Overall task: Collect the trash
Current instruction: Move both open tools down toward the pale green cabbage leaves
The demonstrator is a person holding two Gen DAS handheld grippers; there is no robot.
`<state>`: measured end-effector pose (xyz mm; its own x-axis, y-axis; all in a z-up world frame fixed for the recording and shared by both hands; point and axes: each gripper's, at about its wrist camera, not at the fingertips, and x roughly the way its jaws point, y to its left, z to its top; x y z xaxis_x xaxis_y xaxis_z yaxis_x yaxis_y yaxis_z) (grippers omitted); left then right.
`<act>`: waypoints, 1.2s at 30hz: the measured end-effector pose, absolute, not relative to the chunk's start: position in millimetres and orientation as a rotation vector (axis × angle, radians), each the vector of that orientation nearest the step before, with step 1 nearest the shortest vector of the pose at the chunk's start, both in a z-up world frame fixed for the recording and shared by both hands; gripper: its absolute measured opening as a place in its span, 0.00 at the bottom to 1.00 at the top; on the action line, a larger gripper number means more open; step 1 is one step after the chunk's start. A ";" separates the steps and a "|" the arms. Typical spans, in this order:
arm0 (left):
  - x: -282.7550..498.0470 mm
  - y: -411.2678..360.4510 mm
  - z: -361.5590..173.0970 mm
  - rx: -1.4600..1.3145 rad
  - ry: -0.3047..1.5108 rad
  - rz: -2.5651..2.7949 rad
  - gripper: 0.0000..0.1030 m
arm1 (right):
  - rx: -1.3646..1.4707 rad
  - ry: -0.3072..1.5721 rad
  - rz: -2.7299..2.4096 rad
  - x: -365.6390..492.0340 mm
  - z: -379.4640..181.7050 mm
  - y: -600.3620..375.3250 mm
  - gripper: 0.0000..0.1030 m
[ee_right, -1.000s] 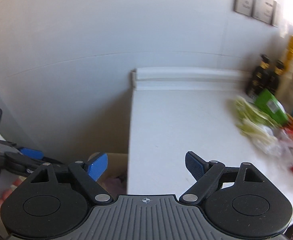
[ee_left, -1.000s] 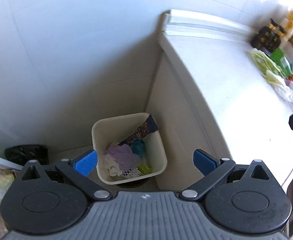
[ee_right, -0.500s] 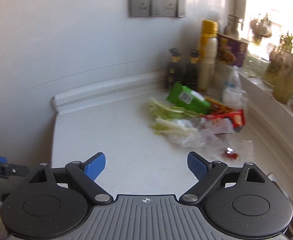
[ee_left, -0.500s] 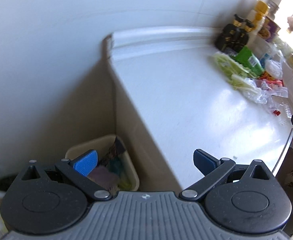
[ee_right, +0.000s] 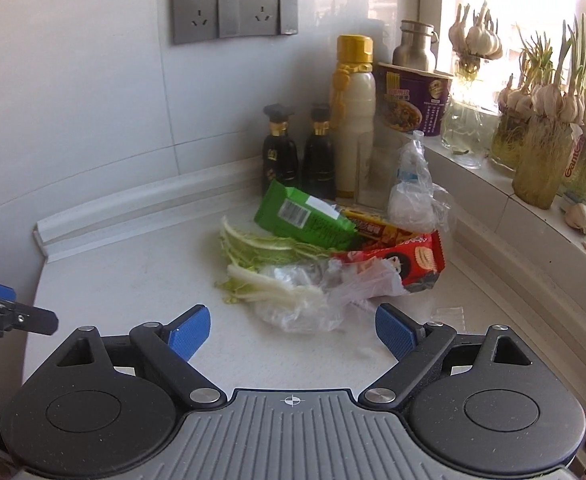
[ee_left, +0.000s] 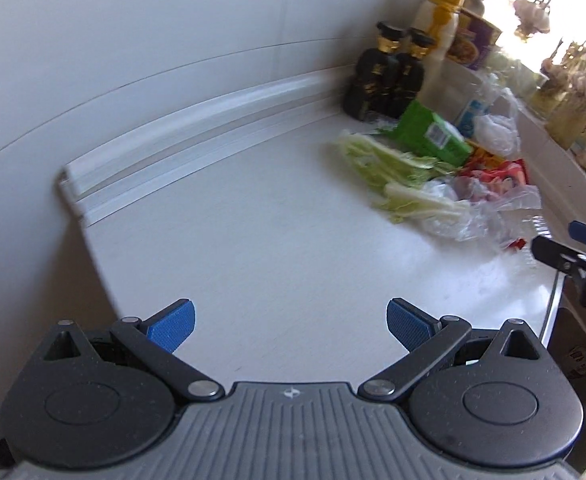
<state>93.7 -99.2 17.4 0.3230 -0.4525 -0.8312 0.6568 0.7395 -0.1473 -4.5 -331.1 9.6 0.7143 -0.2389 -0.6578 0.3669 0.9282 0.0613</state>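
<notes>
A heap of trash lies on the white counter (ee_right: 133, 280): cabbage leaves (ee_right: 269, 246), a clear plastic bag (ee_right: 317, 300), a green wrapper (ee_right: 305, 216), a red snack wrapper (ee_right: 405, 258) and a crumpled clear bag (ee_right: 411, 198). My right gripper (ee_right: 293, 330) is open and empty, just short of the clear plastic bag. My left gripper (ee_left: 291, 326) is open and empty over the bare counter (ee_left: 253, 240), well left of the heap; cabbage leaves (ee_left: 389, 164) and the green wrapper (ee_left: 429, 132) show at its upper right.
Two dark bottles (ee_right: 301, 152), a tall yellow-capped bottle (ee_right: 353, 120), a purple noodle cup (ee_right: 413, 98) and a steel flask (ee_right: 415, 46) stand at the back. Garlic jars (ee_right: 541, 152) line the windowsill on the right. Wall sockets (ee_right: 233, 8) sit above.
Both grippers swung right, away from the trash bin at the counter's left end, and now face the heap on the counter. Both stayed open and empty.
</notes>
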 end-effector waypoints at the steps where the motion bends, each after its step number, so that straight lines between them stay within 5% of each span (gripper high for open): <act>1: 93.6 -107.7 16.1 0.238 1.000 -0.755 0.99 | 0.196 0.690 -0.342 -3.7 6.5 -335.1 0.89; 14: 118.0 -188.0 -2.6 0.179 0.910 -0.908 0.98 | 0.217 0.666 -0.371 13.0 -33.3 -369.6 0.89; 25: 147.0 -219.0 -18.9 0.149 0.796 -1.015 0.81 | 0.059 0.584 -0.237 26.6 -23.1 -370.5 0.85; 29: 157.8 -226.8 -16.7 0.208 0.732 -1.117 0.76 | -0.044 0.597 -0.102 41.3 -23.2 -358.6 0.68; 32: 161.4 -238.6 -15.1 0.314 0.694 -1.210 0.76 | -0.083 0.652 -0.015 62.6 -30.9 -354.0 0.38; 36: 162.4 -255.5 -14.4 0.476 0.666 -1.318 0.74 | -0.115 0.705 0.039 87.5 -44.6 -351.3 0.34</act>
